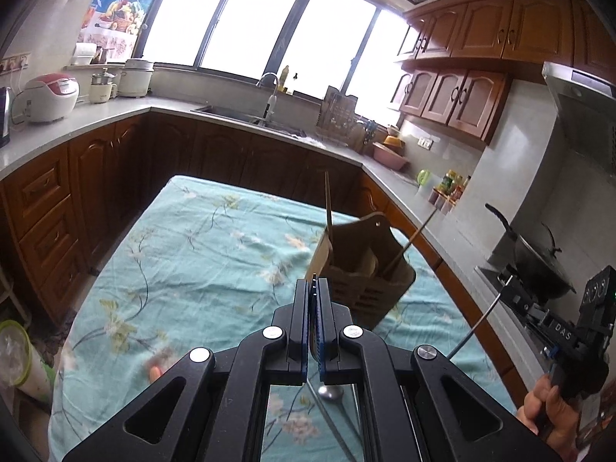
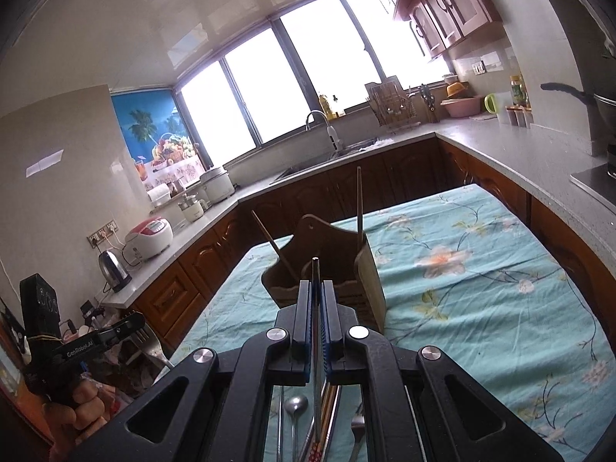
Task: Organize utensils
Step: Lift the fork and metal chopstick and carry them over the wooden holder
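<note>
A brown utensil caddy stands on the floral teal tablecloth and holds two wooden chopsticks; it also shows in the right wrist view. My left gripper is shut on a fork, whose tines show beside it in the right wrist view. My right gripper is shut on a thin metal chopstick and is held just short of the caddy. It shows at the right edge of the left wrist view with the rod. A spoon and more utensils lie below the grippers.
Kitchen counters run around the table on three sides, with a sink, rice cookers, a dish rack and a wok on the stove. A kettle stands on the left counter.
</note>
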The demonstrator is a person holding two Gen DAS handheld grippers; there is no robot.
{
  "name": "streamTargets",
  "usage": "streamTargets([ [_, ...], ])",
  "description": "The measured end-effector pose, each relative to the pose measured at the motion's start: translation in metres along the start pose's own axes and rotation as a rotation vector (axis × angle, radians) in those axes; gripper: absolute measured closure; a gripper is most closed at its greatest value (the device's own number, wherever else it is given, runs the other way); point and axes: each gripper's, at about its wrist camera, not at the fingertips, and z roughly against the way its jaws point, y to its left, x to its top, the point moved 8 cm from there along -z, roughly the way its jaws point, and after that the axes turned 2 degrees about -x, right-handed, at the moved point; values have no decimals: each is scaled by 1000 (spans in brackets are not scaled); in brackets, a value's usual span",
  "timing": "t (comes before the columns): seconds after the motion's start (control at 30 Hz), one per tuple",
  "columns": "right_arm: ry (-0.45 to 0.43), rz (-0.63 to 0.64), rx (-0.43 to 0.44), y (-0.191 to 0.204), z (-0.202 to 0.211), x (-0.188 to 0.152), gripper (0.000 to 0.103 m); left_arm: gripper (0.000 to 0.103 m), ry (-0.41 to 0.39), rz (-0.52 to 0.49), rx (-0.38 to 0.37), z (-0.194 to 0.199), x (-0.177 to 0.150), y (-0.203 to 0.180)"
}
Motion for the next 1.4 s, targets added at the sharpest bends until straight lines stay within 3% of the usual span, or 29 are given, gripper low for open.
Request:
streamTargets([
  [0.5,-147,-5,-15,-2,-9,70,99,102,-101,-21,23,-43,62,-6],
  [0.73,-285,6,-46,-2,-14,118,99,102,-196,-49,94,-79,100,-13],
  [0.87,-319,23,-66,-3,-30,133,99,102,-224,-60,120,-104,100,-19],
  [1.03,-305,79,-105,-4,-60,132,99,102,-182,-84,145,-150,77,-27],
  [1.4,-239,94,-104,-18,-104,82,99,102,-87,-149,187,-207,46,-42],
])
